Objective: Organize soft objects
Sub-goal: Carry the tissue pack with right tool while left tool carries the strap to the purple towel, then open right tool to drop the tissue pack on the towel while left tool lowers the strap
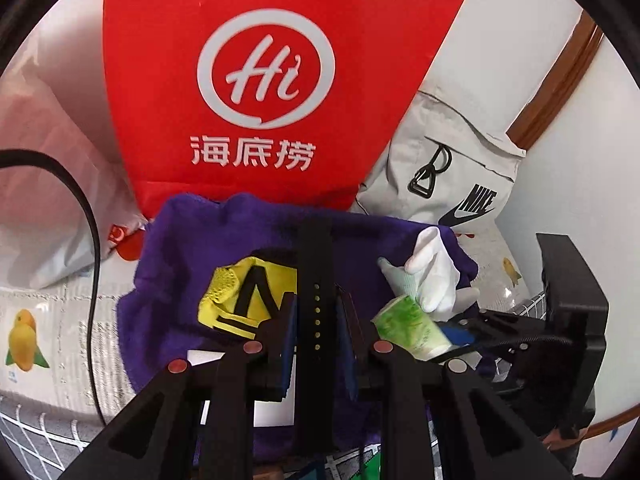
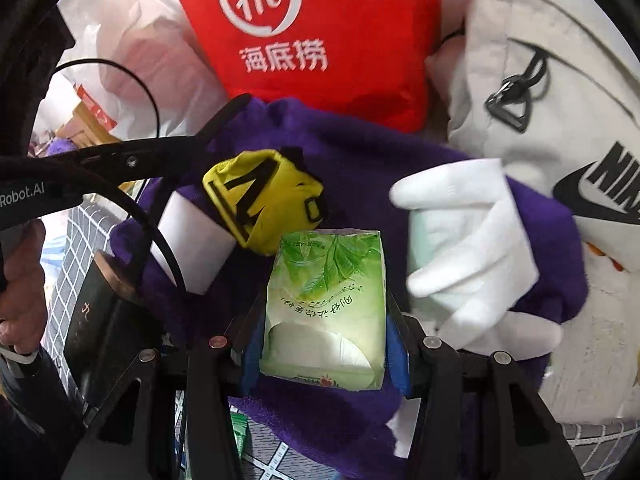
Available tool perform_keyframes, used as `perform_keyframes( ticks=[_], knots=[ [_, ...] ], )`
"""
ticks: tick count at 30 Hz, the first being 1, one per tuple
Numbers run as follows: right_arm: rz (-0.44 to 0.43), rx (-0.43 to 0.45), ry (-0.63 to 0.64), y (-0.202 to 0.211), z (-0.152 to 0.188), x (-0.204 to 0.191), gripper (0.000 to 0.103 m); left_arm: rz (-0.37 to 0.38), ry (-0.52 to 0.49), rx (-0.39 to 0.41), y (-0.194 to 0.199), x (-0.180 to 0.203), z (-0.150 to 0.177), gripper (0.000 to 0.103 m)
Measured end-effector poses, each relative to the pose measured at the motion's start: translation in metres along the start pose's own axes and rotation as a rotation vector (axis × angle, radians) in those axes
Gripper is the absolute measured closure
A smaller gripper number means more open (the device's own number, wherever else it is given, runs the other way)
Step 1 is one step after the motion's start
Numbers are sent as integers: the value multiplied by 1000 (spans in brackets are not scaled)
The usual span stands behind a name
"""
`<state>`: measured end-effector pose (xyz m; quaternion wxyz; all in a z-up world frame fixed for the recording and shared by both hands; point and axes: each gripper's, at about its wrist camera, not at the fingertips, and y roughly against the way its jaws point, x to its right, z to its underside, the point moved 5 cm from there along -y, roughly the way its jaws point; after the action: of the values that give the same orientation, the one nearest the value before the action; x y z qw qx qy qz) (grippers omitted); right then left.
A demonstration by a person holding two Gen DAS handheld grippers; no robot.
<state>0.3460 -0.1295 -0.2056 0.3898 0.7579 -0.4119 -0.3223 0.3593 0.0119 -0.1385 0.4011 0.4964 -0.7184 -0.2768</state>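
The green tissue pack (image 2: 326,304) is clamped between the right gripper (image 2: 324,346) fingers, above the purple towel (image 2: 360,152). The left gripper (image 1: 316,320) fingers are held nearly together, empty, over the towel beside the yellow pouch (image 1: 244,296).

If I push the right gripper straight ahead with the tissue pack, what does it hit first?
Likely the rolled yellow cloth with black markings, just beyond the green tissue pack clamped in the right gripper, with the purple fleece towel under it. Depth is uncertain.
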Motion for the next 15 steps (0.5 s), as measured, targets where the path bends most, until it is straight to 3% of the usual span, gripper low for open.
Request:
perform_keyframes(
  ticks=[15],
  knots=[
    [22, -71, -23, -16, 3, 9, 50, 11, 16, -67, -26, 8, 7, 84]
  ],
)
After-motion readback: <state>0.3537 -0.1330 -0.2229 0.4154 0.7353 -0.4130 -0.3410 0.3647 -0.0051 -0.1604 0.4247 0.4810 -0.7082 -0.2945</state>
